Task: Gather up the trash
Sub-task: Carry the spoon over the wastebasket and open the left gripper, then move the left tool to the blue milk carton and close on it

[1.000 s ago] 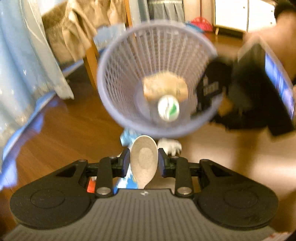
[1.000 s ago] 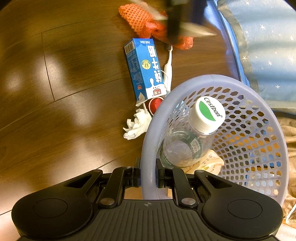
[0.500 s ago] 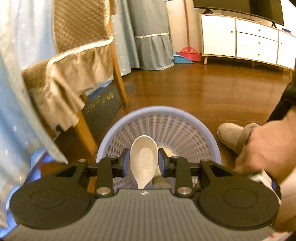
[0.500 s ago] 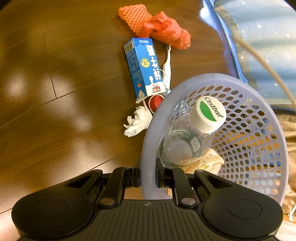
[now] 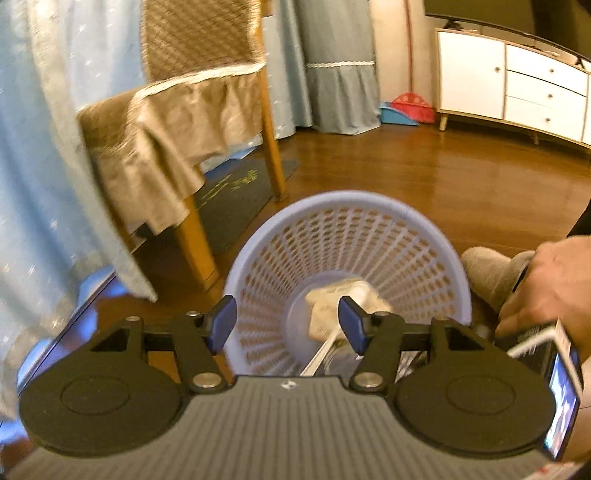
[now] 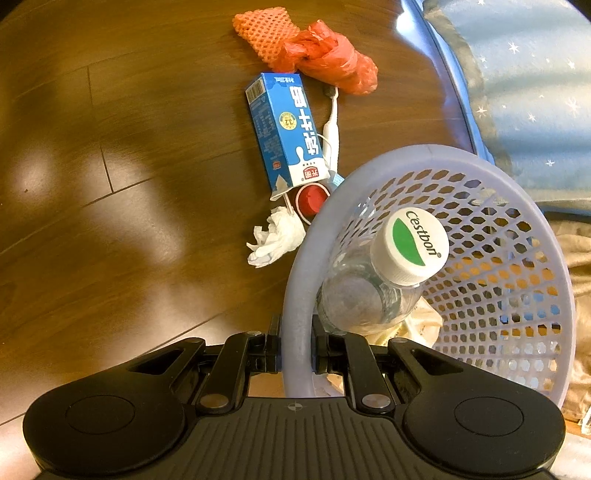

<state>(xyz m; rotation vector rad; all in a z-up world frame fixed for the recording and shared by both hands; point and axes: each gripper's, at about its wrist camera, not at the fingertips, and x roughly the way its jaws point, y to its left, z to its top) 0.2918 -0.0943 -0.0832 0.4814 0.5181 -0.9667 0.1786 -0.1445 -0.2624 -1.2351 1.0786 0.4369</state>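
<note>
Left wrist view, left to right: a chair (image 5: pixel 173 122) draped in tan cloth stands on the wooden floor (image 5: pixel 461 177). The left gripper (image 5: pixel 288 325) hangs over the lavender basket (image 5: pixel 347 206) with its jaws spread wide and nothing between them. A white spoon (image 5: pixel 325 349) lies inside the basket, its handle slanting below the right-hand finger, against a beige wrapper (image 5: pixel 347 299). At the far right a hand (image 5: pixel 546 280) grips the other tool.

Right wrist view, left to right: loose trash lies on the floor beside the basket: a crumpled tissue (image 6: pixel 275 242), a blue milk carton (image 6: pixel 286 134), a red cap (image 6: pixel 310 199), a white toothbrush (image 6: pixel 332 125) just right of the carton, an orange foam net (image 6: pixel 264 27) and a red plastic bag (image 6: pixel 334 61). The right gripper (image 6: pixel 295 350) has its jaws pinching the basket's rim. A clear bottle (image 6: pixel 369 291) with a white and green cap leans inside the basket.
</note>
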